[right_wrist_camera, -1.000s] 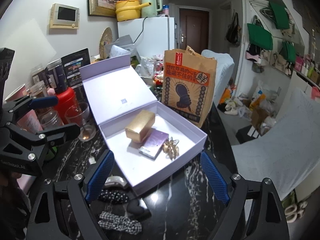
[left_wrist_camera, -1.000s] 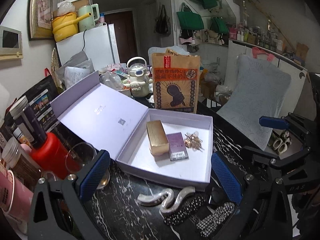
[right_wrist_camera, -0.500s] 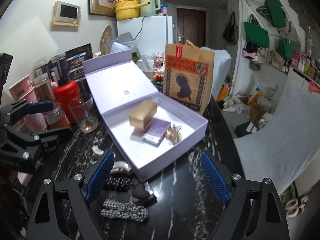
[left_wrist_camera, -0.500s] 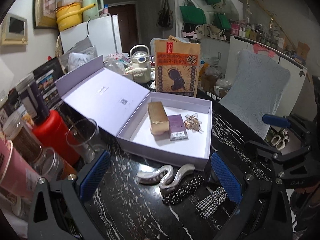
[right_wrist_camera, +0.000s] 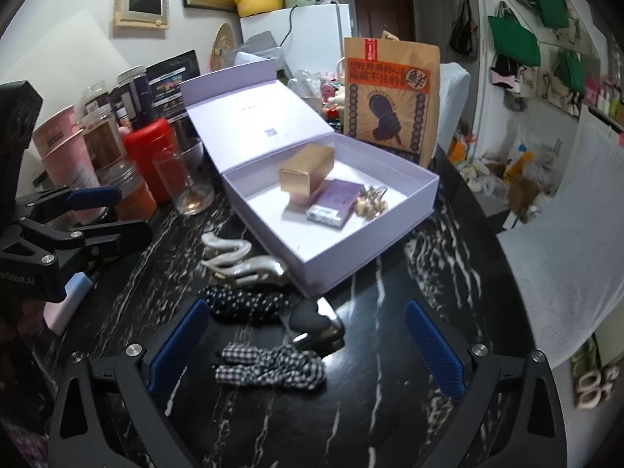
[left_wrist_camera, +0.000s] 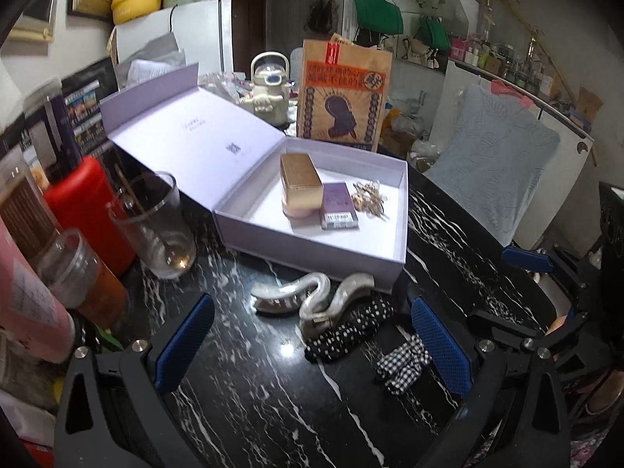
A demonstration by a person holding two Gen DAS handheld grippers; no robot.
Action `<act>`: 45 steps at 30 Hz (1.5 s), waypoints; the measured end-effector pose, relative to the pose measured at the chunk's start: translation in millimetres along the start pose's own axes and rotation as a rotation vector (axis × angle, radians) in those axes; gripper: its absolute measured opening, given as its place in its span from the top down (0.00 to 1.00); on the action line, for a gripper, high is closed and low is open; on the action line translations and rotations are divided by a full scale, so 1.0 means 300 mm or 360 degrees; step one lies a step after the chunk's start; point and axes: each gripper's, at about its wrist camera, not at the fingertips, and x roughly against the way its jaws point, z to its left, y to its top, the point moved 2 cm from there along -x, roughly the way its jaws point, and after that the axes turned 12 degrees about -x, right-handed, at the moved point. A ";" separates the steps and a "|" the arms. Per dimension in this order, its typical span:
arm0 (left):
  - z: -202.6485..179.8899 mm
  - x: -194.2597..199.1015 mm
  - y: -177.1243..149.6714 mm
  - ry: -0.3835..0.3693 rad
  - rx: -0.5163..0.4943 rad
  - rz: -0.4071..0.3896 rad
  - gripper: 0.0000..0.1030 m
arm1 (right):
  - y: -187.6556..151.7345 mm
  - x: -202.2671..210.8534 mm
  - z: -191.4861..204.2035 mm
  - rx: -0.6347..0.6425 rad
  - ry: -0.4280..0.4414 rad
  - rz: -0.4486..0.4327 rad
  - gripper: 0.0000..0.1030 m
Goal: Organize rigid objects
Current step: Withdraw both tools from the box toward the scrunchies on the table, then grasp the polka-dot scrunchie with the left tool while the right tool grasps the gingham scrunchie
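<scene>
We log the open lilac box [right_wrist_camera: 374, 249] holding a gold carton [right_wrist_camera: 308, 173], purple pack [right_wrist_camera: 335, 202] and gold clip [right_wrist_camera: 372, 204]; silver claw clips [right_wrist_camera: 241, 263], dotted [right_wrist_camera: 243, 304] and gingham [right_wrist_camera: 273, 366] bows lie before it.

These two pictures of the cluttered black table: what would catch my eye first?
Probably the open lilac gift box in the middle of the black marble table, holding a gold carton, a purple packet and a gold hair clip. In front of it lie silver wavy hair clips and a checked bow; an orange-printed paper bag stands behind.

Glossy marble table [right_wrist_camera: 390, 409] — matt cardboard box [right_wrist_camera: 374, 249]
</scene>
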 end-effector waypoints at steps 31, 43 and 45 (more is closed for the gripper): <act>0.019 -0.078 -0.164 -0.0054 0.0102 0.0140 0.00 | -0.213 -0.232 0.077 0.0288 -0.0034 0.0316 0.00; 0.041 -0.088 -0.170 -0.0048 0.0139 0.0147 0.00 | -0.201 -0.277 0.077 0.0254 0.0022 0.0372 0.02; 0.038 -0.090 -0.169 -0.0050 0.0133 0.0147 0.00 | -0.202 -0.272 0.078 0.0272 0.0019 0.0351 0.10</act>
